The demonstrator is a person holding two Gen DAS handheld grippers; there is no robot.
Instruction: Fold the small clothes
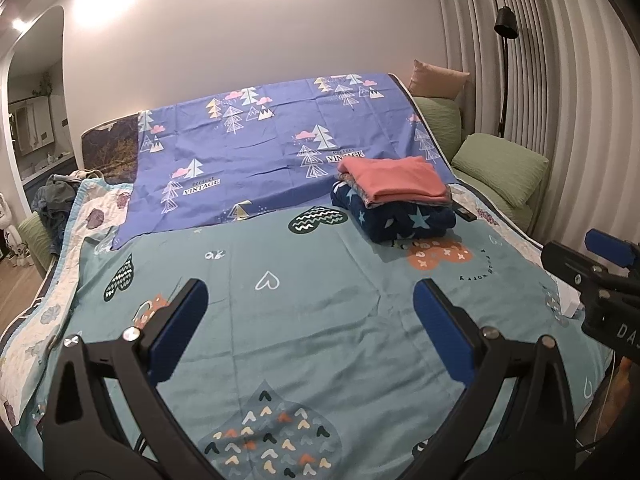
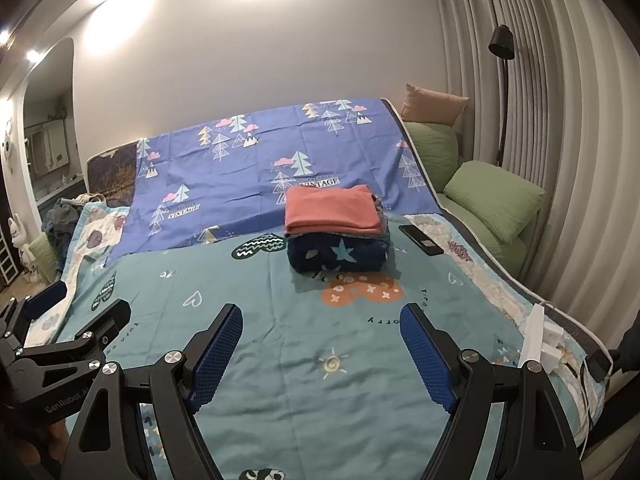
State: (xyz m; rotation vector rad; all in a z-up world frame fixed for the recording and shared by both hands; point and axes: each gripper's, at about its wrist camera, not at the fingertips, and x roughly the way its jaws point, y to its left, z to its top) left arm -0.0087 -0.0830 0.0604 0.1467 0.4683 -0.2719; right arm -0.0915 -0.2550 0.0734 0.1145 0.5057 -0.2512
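A stack of folded clothes sits on the teal sheet [image 1: 304, 320], with a coral garment [image 1: 394, 178] [image 2: 332, 210] on top and a navy star-print piece [image 1: 408, 220] [image 2: 340, 254] at the bottom. My left gripper [image 1: 310, 292] hovers open over bare sheet, well short of the stack and to its left. My right gripper [image 2: 322, 316] is open too, with nothing between its blue pads, just in front of the stack. Each gripper shows at the edge of the other's view. A heap of unfolded clothes [image 1: 56, 196] [image 2: 64, 216] lies at the bed's far left edge.
A purple tree-print sheet [image 1: 260, 140] covers the far half of the bed. A black phone [image 2: 422, 240] lies right of the stack. White boxes [image 2: 544, 348] rest at the right bed edge. Green pillows [image 1: 500, 172], a floor lamp [image 1: 506, 28] and curtains stand at the right.
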